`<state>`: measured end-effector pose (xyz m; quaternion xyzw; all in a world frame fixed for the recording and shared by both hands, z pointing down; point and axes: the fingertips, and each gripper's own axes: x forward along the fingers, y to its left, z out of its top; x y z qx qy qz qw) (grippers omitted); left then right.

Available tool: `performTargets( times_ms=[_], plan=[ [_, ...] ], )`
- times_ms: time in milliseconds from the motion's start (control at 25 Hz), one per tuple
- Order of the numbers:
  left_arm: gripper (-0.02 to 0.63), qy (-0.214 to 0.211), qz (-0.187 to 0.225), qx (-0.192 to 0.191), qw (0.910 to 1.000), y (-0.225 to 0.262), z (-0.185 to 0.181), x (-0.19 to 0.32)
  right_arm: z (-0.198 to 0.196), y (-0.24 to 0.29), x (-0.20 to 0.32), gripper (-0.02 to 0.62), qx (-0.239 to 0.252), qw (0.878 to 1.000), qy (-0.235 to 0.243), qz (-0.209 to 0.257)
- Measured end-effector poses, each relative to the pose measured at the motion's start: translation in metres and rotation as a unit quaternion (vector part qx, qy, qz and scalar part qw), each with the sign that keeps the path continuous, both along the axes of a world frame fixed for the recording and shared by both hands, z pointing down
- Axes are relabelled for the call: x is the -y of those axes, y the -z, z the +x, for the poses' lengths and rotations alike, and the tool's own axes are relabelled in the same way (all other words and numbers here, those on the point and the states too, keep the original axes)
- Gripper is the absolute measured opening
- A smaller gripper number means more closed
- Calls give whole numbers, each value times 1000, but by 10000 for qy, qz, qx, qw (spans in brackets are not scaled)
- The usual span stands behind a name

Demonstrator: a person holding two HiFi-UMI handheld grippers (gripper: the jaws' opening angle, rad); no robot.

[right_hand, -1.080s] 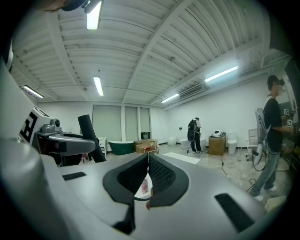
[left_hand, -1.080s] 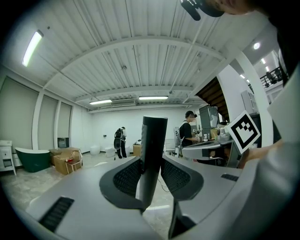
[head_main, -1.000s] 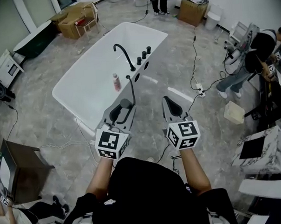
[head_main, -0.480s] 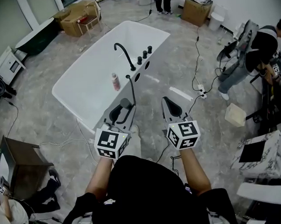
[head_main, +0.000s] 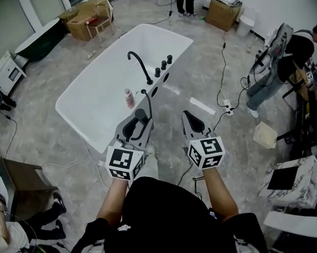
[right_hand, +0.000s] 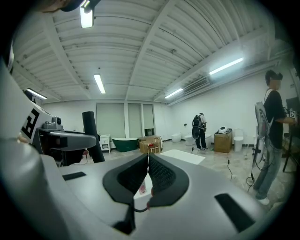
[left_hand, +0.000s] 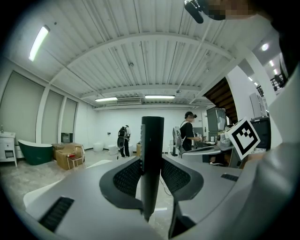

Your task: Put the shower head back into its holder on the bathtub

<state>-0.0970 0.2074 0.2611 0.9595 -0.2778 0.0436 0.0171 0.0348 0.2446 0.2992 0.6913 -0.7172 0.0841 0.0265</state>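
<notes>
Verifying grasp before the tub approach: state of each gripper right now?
Left gripper: closed on the black shower head.
Right gripper: closed, nothing between its jaws.

Faucet stands on the bathtub rim, knobs beside it.

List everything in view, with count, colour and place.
bathtub: one, white, floor centre
faucet: one, black, tub rim
knobs: three, black, beside faucet
bottle: one, pink-and-white, by tub rim
shower head: one, black, in left gripper
cardboard boxes: two, brown, far floor
green bathtub: one, dark green, far left
people: several, room's edges
left gripper: one, grey, shut on shower head
right gripper: one, grey, shut, empty
</notes>
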Motion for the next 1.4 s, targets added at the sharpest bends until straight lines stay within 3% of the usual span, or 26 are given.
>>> performTargets(
  times_ms=[760, 1400],
  plan=[
    [144, -46, -95, 54, 9999, 6, 64, 178, 57, -9, 179, 23, 144, 9995, 18, -266],
    [144, -141, -122, -4, 9998, 8, 73, 298, 63, -14, 297, 23, 141, 9991, -52, -395]
  ],
)
